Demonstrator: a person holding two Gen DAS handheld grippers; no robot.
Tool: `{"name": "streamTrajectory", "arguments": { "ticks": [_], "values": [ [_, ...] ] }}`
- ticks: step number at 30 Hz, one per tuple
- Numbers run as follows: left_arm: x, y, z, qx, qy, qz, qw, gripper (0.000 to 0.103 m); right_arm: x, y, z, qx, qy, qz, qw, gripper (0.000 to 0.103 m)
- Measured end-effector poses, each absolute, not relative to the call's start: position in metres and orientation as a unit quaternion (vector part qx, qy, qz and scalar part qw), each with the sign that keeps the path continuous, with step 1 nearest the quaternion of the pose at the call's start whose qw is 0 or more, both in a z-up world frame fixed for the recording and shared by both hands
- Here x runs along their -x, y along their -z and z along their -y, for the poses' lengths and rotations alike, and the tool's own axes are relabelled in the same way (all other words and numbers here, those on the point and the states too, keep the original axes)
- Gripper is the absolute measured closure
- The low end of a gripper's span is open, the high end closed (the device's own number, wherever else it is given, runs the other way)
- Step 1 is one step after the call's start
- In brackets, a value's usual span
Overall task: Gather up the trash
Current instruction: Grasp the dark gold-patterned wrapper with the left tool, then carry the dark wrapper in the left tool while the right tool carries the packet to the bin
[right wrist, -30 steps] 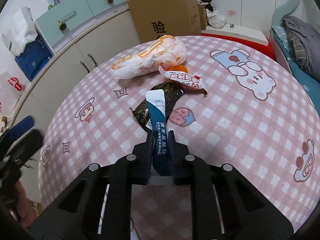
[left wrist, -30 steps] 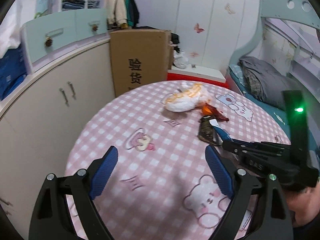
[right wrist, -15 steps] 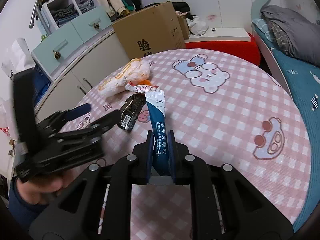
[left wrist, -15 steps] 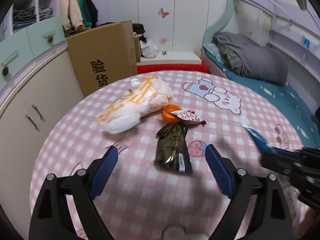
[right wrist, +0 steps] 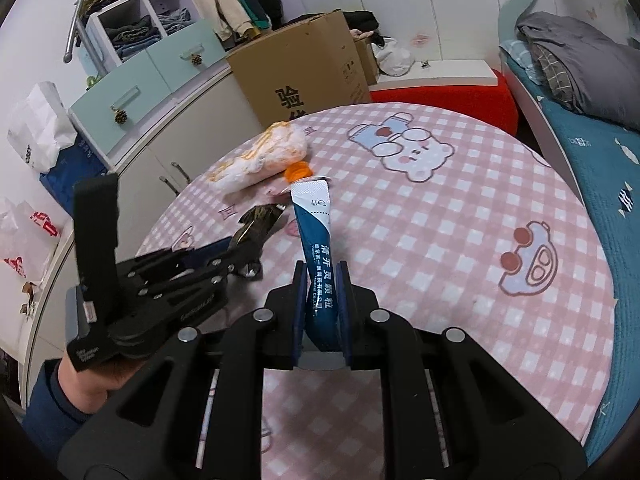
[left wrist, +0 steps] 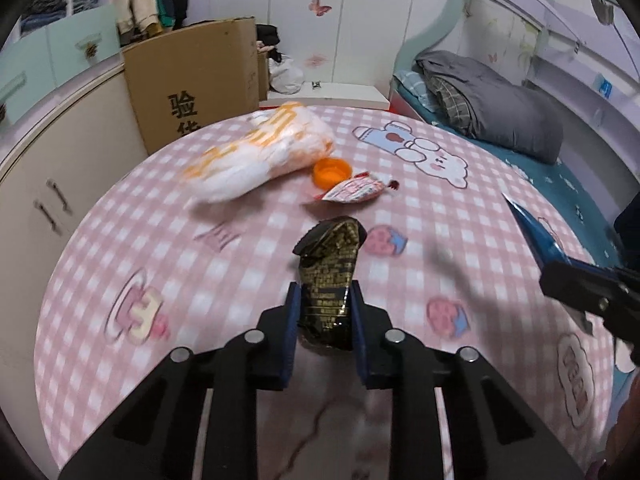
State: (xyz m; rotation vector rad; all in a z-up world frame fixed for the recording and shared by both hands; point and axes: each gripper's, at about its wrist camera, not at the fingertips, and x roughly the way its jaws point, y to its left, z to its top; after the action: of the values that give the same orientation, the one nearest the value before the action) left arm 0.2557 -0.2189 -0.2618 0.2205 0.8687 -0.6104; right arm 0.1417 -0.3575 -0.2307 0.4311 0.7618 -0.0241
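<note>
Left claw closing around dark wrapper, right claw clamped on blue sachet

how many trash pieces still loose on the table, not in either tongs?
3: white-orange bag at the table's far side, orange cap beside it, red-white wrapper just in front. More may hide beneath the bag.

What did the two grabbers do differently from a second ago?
The left gripper came across the table to the dark wrapper, and its wide-open jaws are now closing with the wrapper between them. The right gripper pulled back, still clamped on the blue sachet. The white bag, orange cap and red-and-white wrapper stayed where they were on the checked tablecloth.
</note>
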Motion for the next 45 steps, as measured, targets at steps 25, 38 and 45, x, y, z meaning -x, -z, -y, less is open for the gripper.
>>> {"name": "streamTrajectory", "arguments": {
  "ticks": [25, 38, 45],
  "values": [
    [-0.192, 0.190, 0.021, 0.021, 0.203, -0.328, 0.922, 0.080, -0.157, 0.178, 0.209, -0.117, -0.086, -0.363, 0.920, 0.088],
    [-0.182, 0.195, -0.110, 0.063, 0.093, -0.324, 0.939, 0.080, -0.202, 0.178, 0.088, -0.078, -0.191, -0.379, 0.902, 0.088],
    [-0.187, 0.226, -0.174, 0.085, 0.041, -0.357, 0.929, 0.080, -0.238, 0.207, 0.007, -0.053, -0.243, -0.422, 0.872, 0.088]
  ]
}}
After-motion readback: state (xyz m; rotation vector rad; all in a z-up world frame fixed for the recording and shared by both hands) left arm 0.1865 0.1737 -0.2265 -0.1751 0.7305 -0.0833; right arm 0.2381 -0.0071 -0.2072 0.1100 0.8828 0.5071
